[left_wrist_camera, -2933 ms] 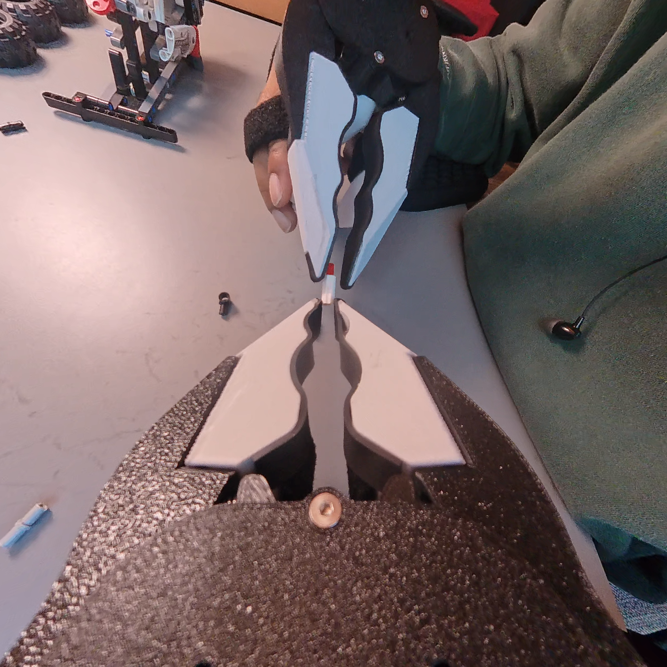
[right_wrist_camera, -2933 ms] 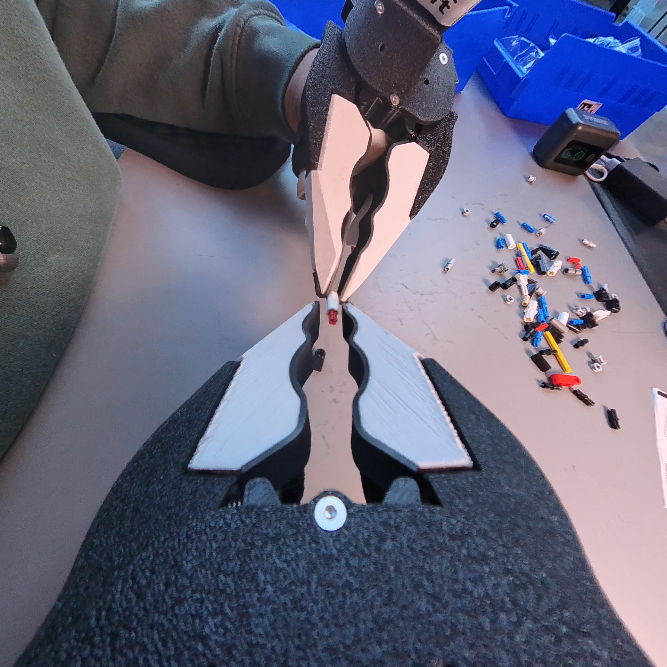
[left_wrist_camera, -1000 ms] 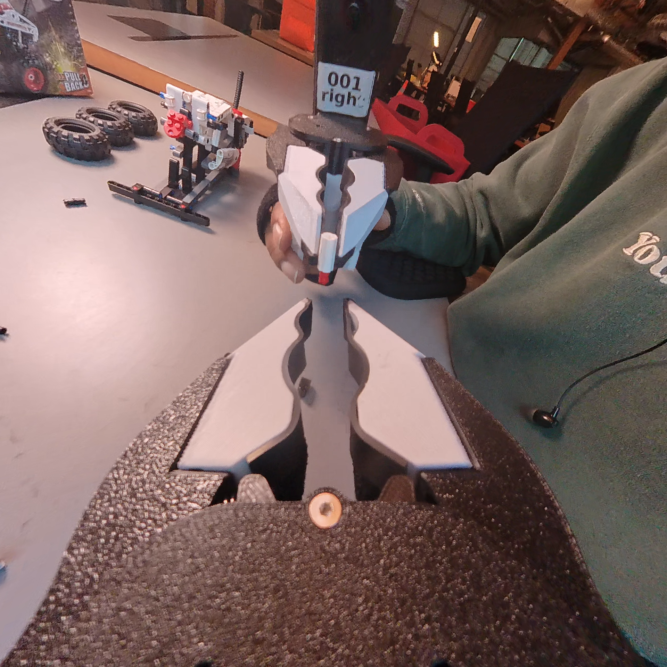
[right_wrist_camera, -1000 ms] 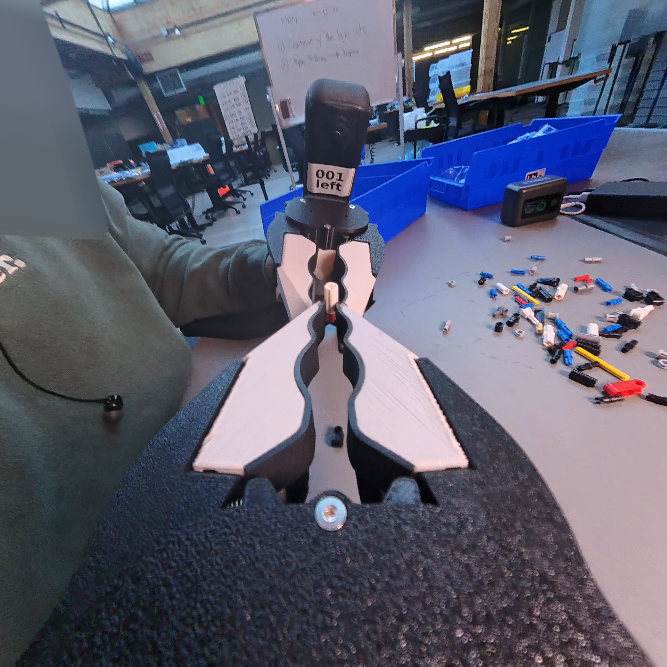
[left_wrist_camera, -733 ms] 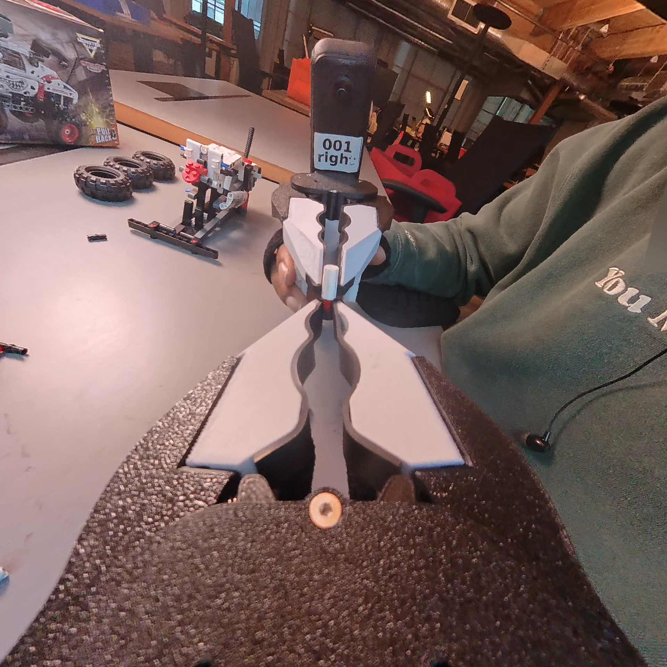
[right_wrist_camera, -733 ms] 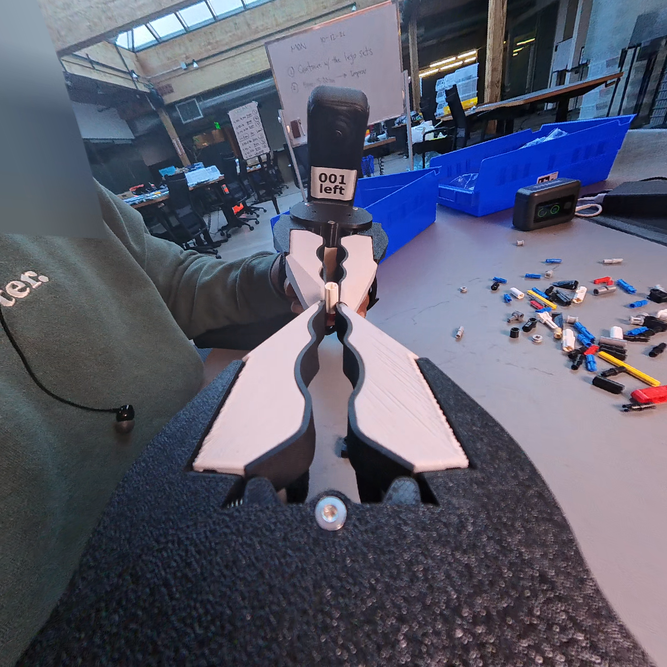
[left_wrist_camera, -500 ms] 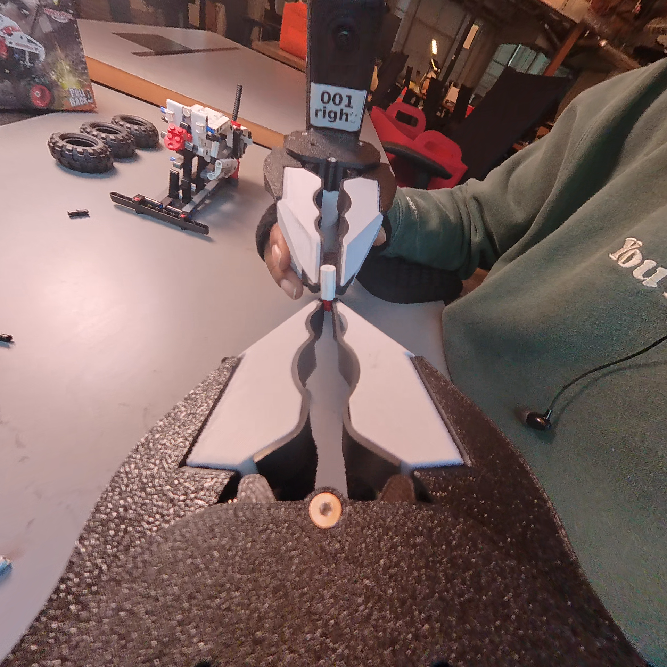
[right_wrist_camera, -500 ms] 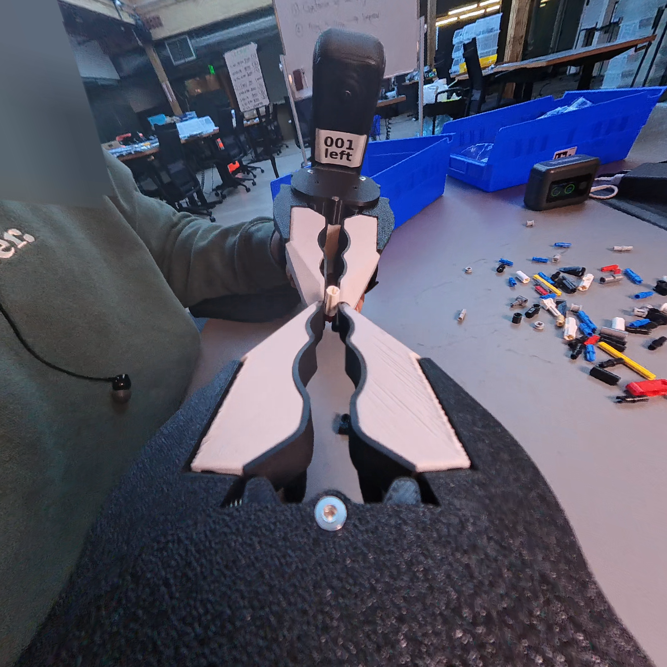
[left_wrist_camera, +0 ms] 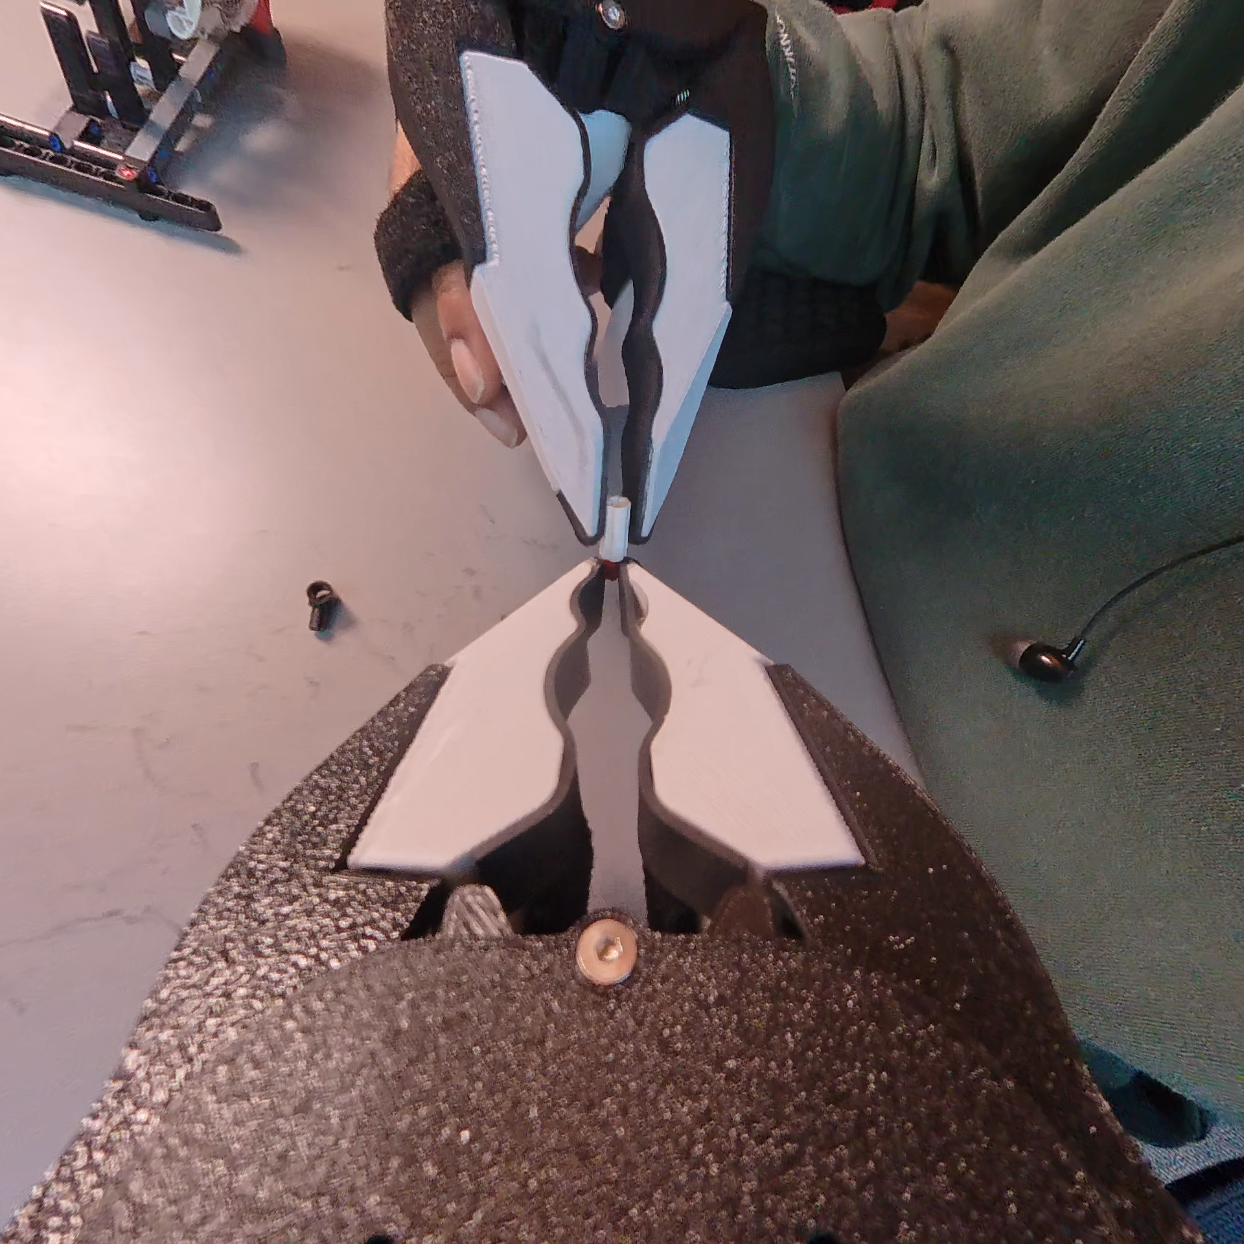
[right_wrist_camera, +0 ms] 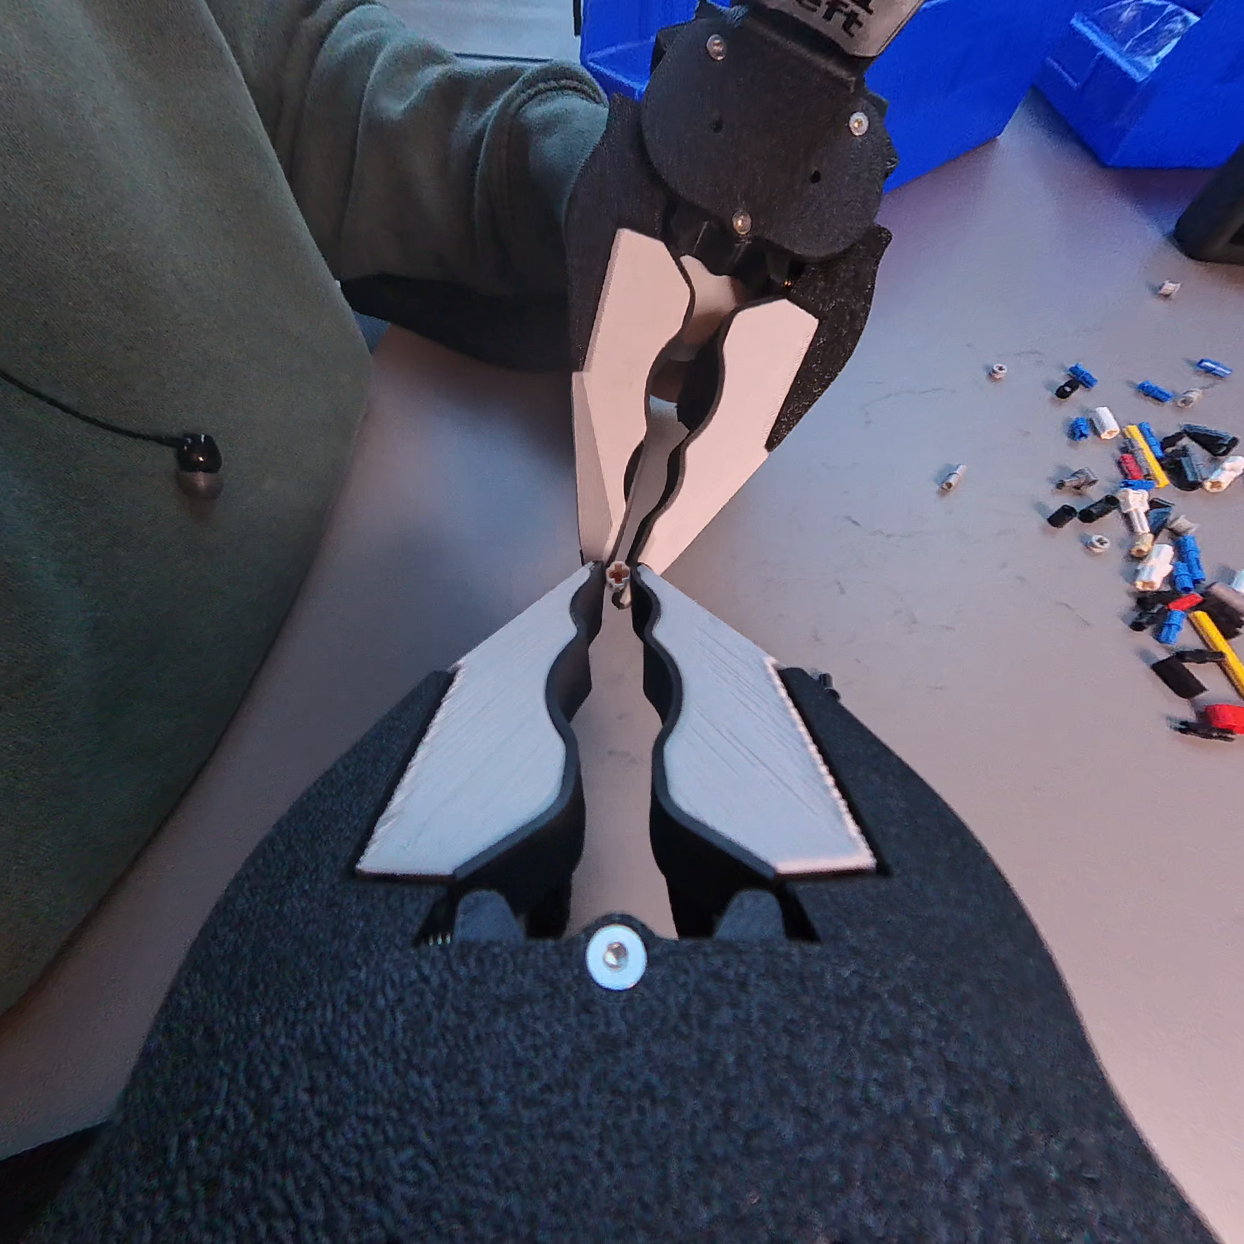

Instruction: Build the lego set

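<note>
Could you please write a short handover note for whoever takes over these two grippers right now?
Left gripper: shut on the red pin.
Right gripper: shut on the white sleeve.
The two tips meet above the table; the pin's red end shows inside the sleeve.
Partly built model stands far left; loose parts pile lies to the right.
Left: seat this joint fully, then carry on building.

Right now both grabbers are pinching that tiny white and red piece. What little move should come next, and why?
Probably a gentle push of the two grippers straight toward each other. The right gripper is shut on the white sleeve, the left gripper on the red pin at its end, tip to tip above the table. Some red still shows, so the pin seems not fully seated.
</note>
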A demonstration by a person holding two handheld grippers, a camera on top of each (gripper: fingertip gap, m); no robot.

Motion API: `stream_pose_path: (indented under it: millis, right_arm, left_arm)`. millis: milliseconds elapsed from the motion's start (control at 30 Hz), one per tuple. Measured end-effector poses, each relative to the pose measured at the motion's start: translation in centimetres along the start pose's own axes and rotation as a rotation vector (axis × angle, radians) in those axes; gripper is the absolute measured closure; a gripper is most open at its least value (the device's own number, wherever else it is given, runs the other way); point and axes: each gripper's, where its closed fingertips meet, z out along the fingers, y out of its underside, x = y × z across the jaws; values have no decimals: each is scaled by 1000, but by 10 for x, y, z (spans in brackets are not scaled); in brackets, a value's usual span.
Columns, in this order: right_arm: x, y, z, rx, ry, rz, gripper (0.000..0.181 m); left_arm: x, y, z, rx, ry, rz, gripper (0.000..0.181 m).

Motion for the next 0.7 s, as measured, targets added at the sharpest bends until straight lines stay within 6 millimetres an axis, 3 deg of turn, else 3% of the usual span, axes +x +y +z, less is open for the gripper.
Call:
stream_pose_path:
  millis: [200,333,500,700]
  right_arm:
    - [14,1,-7,10,54,21,175]
    - [29,19,-17,-52,110,60,175]
    - [31,42,-1,-197,137,33,175]
    - [24,50,13,-285,102,4,175]
  left_arm:
    - [-13,-3,-7,29,-71,-13,177]
    - [-26,23,-9,-123,-153,15,167]
    - [-35,42,-1,-254,-230,76,167]
    - [-50,37,3,-240,-310,109,170]
